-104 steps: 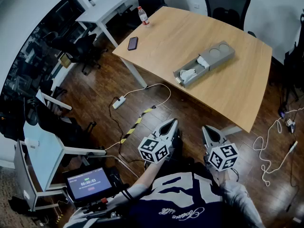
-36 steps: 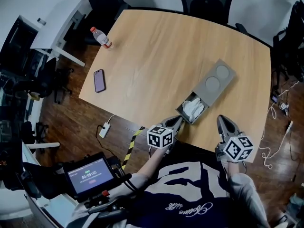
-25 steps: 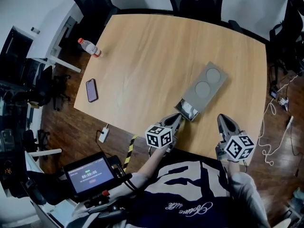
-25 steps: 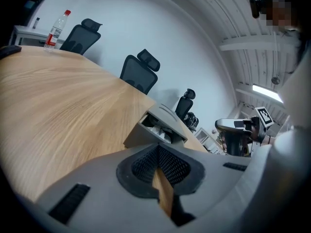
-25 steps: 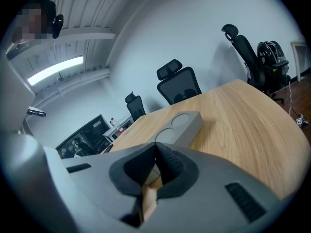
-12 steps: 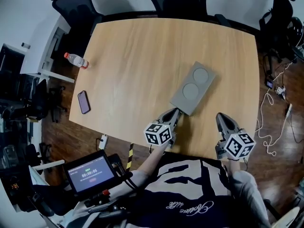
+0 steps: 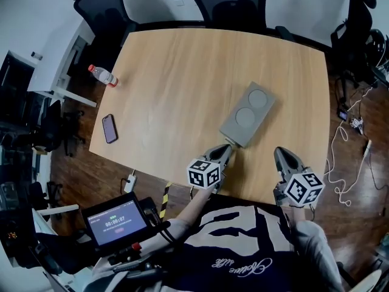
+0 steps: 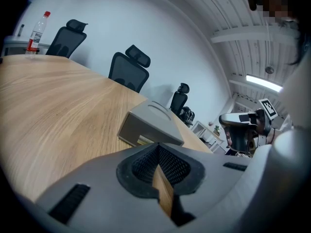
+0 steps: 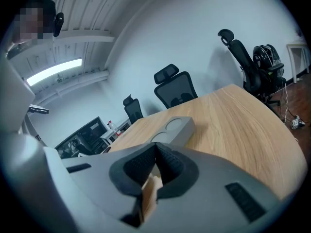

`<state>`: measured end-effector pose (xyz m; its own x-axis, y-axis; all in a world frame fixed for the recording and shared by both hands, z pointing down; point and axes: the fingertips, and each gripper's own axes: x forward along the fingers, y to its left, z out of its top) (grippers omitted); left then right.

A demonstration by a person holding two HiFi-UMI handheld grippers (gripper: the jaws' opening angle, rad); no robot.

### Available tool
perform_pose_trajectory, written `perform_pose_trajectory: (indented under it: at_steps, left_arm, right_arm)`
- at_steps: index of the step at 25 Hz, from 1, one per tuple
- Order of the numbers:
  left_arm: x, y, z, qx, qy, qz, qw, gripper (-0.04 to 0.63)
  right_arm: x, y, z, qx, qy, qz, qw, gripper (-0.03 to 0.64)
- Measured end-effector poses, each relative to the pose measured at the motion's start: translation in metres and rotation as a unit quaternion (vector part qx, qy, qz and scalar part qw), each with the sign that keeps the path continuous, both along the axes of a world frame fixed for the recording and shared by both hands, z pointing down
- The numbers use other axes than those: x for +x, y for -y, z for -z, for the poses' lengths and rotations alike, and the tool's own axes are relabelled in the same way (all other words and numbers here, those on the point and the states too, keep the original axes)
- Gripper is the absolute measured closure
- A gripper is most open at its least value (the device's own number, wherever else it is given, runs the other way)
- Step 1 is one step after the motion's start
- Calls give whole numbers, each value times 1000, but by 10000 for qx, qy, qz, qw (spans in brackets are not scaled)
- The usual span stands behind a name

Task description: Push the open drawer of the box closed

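Note:
The grey box [image 7: 246, 114] with two round recesses in its top lies on the wooden table [image 7: 182, 84], its drawer pushed in. My left gripper [image 7: 227, 148] is shut, its tip just short of the box's near end. In the left gripper view the box [image 8: 150, 123] stands a little ahead of the shut gripper [image 8: 158, 148], and a thin pale slit shows at the drawer front. My right gripper [image 7: 280, 154] is shut and empty over the table's near edge, to the right of the box. The right gripper view has the box [image 9: 174, 129] ahead, beyond the shut gripper [image 9: 155, 148].
A water bottle [image 7: 102, 75] and a phone [image 7: 110, 128] sit at the table's left side. Office chairs [image 7: 228, 8] stand along the far edge. A timer screen [image 7: 113, 225] is at lower left. Cables [image 7: 343, 175] lie on the floor at right.
The drawer, open with white cloth showing 1.4 s ago, has slid into the box under my left gripper's push. The right gripper has stayed at the near edge.

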<state>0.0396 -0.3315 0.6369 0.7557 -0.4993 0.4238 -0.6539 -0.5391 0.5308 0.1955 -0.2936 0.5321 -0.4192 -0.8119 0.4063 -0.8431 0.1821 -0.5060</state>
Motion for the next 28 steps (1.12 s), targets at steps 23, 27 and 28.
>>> perform_pose_trajectory:
  at_steps: [23, 27, 28]
  left_arm:
    - [-127, -133, 60, 435, -324, 339, 9980, 592]
    - [-132, -154, 66, 473, -415, 235, 9977, 592]
    - [-131, -158, 68, 493, -443, 215, 9976, 592]
  right_arm:
    - [-145, -128, -2, 73, -154, 725, 9972, 621]
    - [-161, -157, -3, 108, -551, 904, 9943, 621]
    - [-163, -162, -2, 120, -642, 926, 9936, 621]
